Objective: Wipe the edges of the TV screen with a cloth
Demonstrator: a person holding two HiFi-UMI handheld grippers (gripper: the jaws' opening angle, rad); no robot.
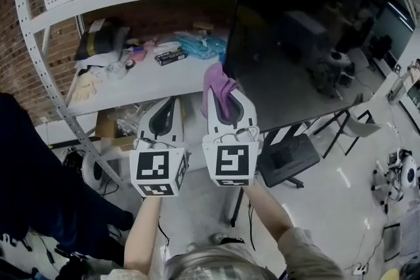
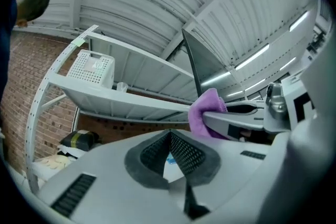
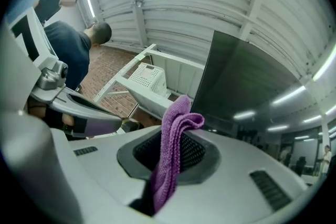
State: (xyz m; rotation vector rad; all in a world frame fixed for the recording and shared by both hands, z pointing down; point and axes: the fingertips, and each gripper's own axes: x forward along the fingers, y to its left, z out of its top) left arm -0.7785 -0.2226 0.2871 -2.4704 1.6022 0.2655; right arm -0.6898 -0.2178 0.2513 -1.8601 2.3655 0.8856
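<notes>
While purple cloth (image 1: 217, 80) sits clamped in right hand-held gripper (image 1: 225, 100), just beside TV screen (image 1: 308, 23) side edge, contact uncertain; left hand-held gripper (image 1: 170, 105) jaws together, empty. Wiping judged barely started; edges mostly left.

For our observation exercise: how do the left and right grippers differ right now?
The right gripper is shut on a purple cloth; the left gripper is shut on nothing. The right gripper sits beside the edge of the TV screen; the left gripper is farther from it. Both carry marker cubes.
</notes>
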